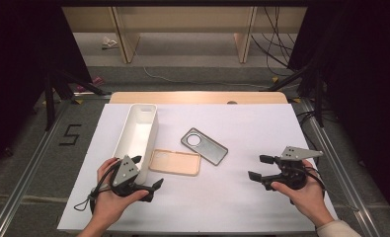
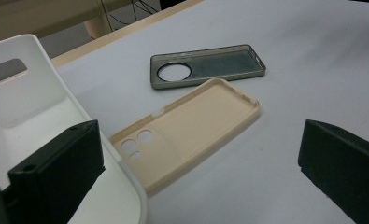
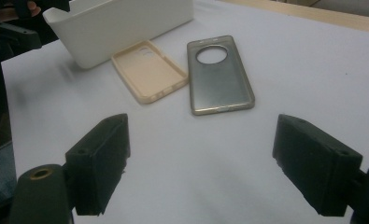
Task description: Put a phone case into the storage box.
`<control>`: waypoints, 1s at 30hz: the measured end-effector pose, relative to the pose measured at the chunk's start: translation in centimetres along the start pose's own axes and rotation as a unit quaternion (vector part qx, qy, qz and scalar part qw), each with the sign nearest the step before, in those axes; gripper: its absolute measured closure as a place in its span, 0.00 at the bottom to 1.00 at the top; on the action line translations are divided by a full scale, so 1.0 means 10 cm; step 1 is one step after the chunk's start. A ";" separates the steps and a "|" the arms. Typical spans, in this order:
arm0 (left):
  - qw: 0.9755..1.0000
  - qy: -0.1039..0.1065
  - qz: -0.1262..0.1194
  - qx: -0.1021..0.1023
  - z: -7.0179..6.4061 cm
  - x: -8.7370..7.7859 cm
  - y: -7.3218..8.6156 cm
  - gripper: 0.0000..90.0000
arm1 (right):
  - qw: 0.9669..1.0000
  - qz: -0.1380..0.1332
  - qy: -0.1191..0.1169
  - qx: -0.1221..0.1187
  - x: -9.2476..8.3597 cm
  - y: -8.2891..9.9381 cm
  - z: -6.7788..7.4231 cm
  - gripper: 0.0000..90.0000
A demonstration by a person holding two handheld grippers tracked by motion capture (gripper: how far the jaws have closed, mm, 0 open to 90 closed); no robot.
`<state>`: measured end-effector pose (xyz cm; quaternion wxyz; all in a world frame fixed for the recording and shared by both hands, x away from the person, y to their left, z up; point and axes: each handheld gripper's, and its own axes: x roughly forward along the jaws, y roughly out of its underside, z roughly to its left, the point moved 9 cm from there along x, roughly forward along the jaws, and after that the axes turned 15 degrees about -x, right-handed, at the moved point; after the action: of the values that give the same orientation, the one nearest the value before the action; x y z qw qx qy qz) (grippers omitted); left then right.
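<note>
Room: grey floor around the table (image 1: 281, 207), a wooden shelf frame behind it, dark curtains at both sides, and a "5" marked on the floor at my left.
Table: covered with a white sheet, its wooden edge showing at the far side.
Bin (image 1: 139, 129): long, white and empty, lying lengthwise on the left half of the table, with a slot handle at its far end.
Beige case (image 1: 175, 162): lies open side up, just beside the near right wall of the bin; I cannot tell whether it touches it. Camera holes sit at its bin end.
Grey case (image 1: 204, 145): lies flat just beyond the beige case, near its far right corner, with the round camera hole at the end toward the bin.
Left gripper (image 1: 144, 174): in my left hand at the near end of the bin; jaws spread wide, nothing between them. One jaw stands over the bin's interior, the other over the bare sheet, and the beige case lies ahead between them.
Right gripper (image 1: 261, 167): in my right hand, well apart to the right of both cases; jaws spread, pointing left toward the cases, holding nothing.
</note>
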<state>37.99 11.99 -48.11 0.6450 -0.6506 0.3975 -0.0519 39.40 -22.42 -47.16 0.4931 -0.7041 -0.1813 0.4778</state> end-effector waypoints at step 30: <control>1.000 0.006 -0.003 0.006 -0.04 -0.01 -0.02 0.00 | 0.988 0.114 0.016 -0.101 1.20 -0.60 -0.38 1.00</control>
<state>37.83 11.70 -47.86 0.6462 -0.6474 0.3996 -0.0601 49.67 -13.00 -47.64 0.3650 -0.7735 -0.1393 0.4990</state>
